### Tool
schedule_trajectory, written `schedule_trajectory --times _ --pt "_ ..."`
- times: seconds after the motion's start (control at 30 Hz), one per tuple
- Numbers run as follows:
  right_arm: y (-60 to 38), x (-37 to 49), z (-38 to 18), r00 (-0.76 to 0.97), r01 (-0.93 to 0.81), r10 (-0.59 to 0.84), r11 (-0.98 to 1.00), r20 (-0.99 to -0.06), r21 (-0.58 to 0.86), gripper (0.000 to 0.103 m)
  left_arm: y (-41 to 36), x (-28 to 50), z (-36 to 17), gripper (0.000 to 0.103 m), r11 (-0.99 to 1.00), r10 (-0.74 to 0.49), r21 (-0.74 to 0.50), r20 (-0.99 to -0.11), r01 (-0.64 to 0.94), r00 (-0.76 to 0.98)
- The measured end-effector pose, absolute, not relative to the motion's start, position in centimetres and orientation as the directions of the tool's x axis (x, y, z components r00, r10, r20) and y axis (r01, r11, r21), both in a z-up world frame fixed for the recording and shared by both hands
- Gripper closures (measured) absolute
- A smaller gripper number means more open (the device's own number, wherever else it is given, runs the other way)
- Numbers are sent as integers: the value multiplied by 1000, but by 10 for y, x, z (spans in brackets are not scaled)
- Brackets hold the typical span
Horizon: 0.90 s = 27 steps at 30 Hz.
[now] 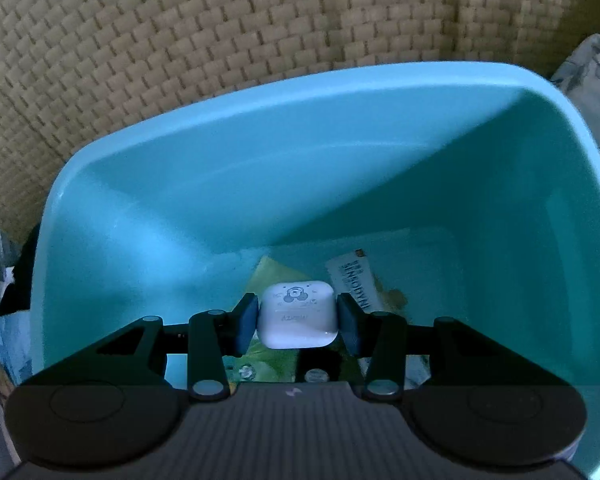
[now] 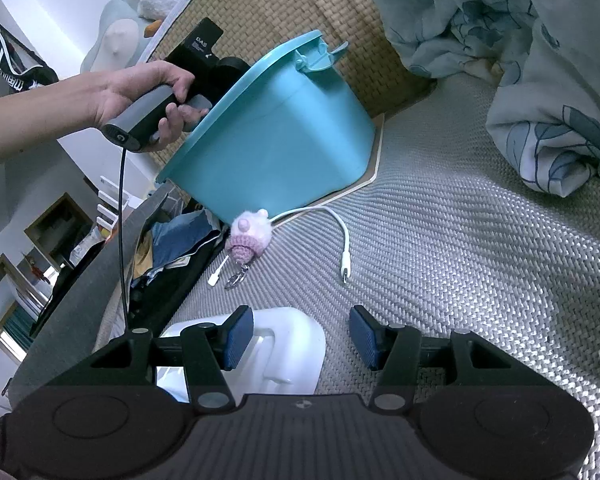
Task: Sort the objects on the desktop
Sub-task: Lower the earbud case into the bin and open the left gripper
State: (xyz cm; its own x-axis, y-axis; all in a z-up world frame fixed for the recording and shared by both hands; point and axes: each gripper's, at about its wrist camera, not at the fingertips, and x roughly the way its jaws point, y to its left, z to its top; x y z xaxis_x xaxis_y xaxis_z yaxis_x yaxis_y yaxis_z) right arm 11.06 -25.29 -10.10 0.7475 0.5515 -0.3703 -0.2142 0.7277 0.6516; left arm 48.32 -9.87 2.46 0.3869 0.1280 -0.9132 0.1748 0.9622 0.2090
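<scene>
The right gripper (image 2: 301,336) hangs released over the grey mat (image 2: 440,260), above a white tray (image 2: 296,344) at the mat's near edge, free for the next pick. Farther on lie a plush keyring (image 2: 247,236) and white cable (image 2: 342,240) against the bin (image 2: 284,128). The left gripper (image 1: 297,322) clamps a white case (image 1: 298,316) inside the bin, above packets (image 1: 350,276) on its floor, likely poised to drop it.
</scene>
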Motion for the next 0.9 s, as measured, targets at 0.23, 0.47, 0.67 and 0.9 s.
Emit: schedule_trajectory --times 0.23,0.47,0.67,0.9 --pt "-254 111 -100 748 -216 553 725 -366 654 46 -96 476 19 56 964 115 192 -926 184 360" --pt "-255 112 -101 746 -218 553 729 -371 649 45 -91 471 13 55 961 135 210 -925 181 356" --pt "-256 114 -100 746 -218 554 727 -370 651 45 -87 467 17 55 963 136 212 -918 169 373" --pt "-256 115 -101 745 -221 557 726 -368 652 45 -86 452 34 54 958 120 216 -899 186 422"
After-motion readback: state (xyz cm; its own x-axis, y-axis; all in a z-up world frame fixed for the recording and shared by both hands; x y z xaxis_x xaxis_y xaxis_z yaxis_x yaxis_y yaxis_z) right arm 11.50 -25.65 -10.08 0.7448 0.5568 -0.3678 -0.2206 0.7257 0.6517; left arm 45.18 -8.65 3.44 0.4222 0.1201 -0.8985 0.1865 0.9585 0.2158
